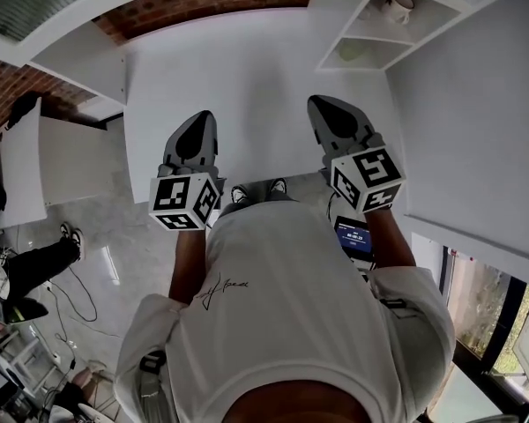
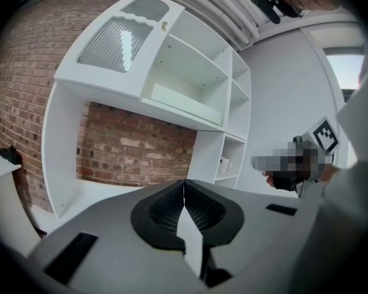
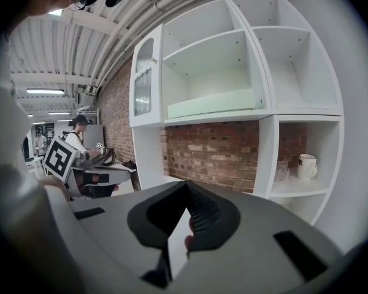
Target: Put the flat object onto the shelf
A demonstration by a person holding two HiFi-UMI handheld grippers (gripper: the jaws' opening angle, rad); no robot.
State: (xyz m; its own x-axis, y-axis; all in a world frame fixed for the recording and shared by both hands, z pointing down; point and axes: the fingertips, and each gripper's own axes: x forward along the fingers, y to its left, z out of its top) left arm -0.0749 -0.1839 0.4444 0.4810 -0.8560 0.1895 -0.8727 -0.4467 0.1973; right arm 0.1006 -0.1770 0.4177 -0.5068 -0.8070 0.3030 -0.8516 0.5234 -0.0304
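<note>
Found left gripper and right gripper clenched empty; judged pale flat panel on shelf stiff, light, best pinched by its long edge.

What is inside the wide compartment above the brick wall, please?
A pale flat slab lies along the compartment's front edge; nothing else shows above it. Seen from below, the slab hides the shelf floor behind it, so anything low there cannot be seen.
</note>
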